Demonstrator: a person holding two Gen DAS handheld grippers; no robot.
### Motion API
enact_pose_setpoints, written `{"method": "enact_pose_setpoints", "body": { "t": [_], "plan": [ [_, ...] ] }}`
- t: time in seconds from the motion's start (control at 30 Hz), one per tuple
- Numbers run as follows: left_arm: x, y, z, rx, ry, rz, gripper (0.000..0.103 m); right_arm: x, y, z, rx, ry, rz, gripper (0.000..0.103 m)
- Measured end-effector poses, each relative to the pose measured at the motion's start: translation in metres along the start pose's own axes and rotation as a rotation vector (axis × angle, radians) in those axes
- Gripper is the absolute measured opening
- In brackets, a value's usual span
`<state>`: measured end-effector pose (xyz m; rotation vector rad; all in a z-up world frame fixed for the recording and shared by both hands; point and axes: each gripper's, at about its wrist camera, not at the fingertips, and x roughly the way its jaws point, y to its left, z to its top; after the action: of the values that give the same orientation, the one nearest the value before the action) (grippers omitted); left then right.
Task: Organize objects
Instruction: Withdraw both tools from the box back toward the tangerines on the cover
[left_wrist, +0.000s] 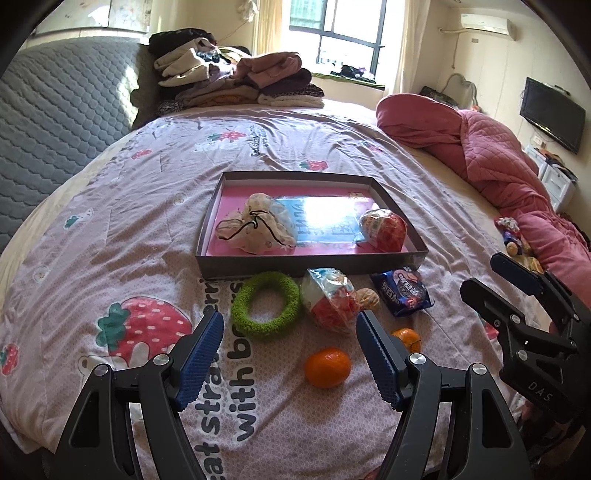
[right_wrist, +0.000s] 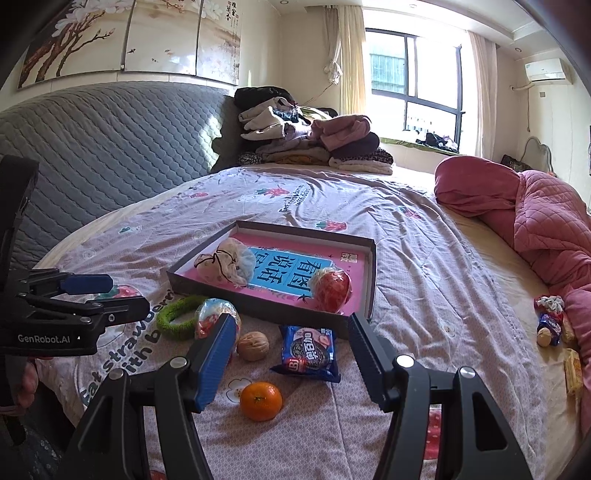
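My left claw (left_wrist: 290, 332) wide above a tangerine (left_wrist: 327, 367), my right claw (right_wrist: 291, 332) wide over a cookie pack (right_wrist: 309, 352), box (right_wrist: 364, 288) beyond

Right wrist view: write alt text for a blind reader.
An open right gripper hovers empty over a bedspread strewn with a tangerine, cookie packet and walnut. Behind them, a shallow box holds a cloth pouch and red wrapped ball.
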<state>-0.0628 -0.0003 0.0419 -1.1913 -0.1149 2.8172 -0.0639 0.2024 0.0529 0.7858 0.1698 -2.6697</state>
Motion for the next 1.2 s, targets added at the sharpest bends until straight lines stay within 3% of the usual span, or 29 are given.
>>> {"method": "enact_pose_setpoints", "body": {
  "t": [0.5, 1.2],
  "plan": [
    [0.014, -0.005, -0.031, 0.06, 0.046, -0.013, 0.075, 0.007, 0.005, -0.019, -0.016, 0.05, -0.001, 0.062],
    [0.019, -0.016, -0.05, 0.091, 0.091, -0.044, 0.075, 0.005, 0.012, -0.043, -0.029, 0.096, 0.013, 0.062]
  ]
}}
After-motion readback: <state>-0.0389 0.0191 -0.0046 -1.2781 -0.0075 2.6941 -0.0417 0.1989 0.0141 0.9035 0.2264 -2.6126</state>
